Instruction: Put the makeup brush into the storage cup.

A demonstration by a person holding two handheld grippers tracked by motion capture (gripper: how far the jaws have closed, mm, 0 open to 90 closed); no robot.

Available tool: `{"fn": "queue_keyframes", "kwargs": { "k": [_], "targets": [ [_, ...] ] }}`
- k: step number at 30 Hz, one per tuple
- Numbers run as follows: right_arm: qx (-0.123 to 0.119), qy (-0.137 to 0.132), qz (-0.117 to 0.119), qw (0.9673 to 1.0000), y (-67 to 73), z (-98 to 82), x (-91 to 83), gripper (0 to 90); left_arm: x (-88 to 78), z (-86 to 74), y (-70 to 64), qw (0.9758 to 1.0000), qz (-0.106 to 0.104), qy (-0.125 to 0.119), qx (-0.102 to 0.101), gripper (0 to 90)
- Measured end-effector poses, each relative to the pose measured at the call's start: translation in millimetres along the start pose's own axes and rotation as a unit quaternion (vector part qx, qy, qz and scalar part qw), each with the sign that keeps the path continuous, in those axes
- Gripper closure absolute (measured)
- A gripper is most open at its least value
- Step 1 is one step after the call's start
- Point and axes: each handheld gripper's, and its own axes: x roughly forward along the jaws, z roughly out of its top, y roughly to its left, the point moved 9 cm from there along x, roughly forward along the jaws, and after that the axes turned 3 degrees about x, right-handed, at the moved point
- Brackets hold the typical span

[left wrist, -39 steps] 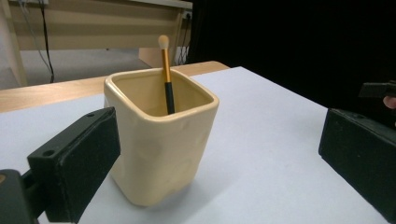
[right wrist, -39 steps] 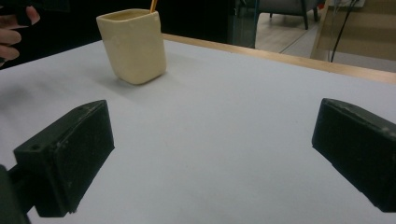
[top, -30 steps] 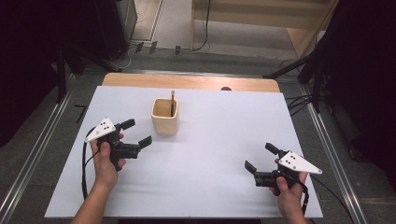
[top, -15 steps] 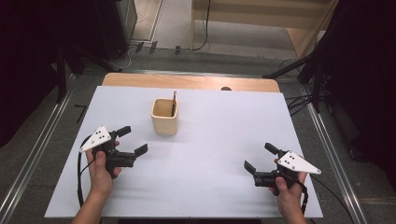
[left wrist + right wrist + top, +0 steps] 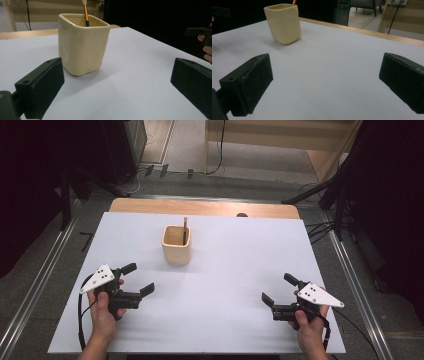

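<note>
A cream square cup [image 5: 176, 244] [image 5: 82, 42] [image 5: 283, 23] stands upright on the white table [image 5: 240, 250], toward the back and left of centre. A thin orange-brown stick [image 5: 184, 230] [image 5: 86, 15] leans inside it. My left gripper [image 5: 137, 279] [image 5: 117, 90] is open near the table's front left, jaws wide apart, pointing toward the cup with nothing between them. My right gripper [image 5: 279, 289] [image 5: 329, 85] is open at the front right, low over the table, also holding nothing.
A wooden strip [image 5: 200, 207] edges the table's far side. Metal rails [image 5: 30, 290] run along the floor on both sides. A wooden shelf unit [image 5: 280, 140] stands beyond the table. In the left gripper view, the person's other hand [image 5: 206, 45] is at the right edge.
My left gripper has drawn back toward the front edge and slightly left, away from the cup, staying open. The right gripper has barely moved.
</note>
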Motion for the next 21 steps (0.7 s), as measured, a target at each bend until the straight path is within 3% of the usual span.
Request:
{"fn": "queue_keyframes", "kwargs": {
  "k": [21],
  "targets": [
    [-0.001,0.003,-0.002,1.0000,1.1,-1.9,0.9,0.0,-26.4,-9.7,-5.3,1.0000,0.009,-0.002,0.001,0.0]
  ]
}}
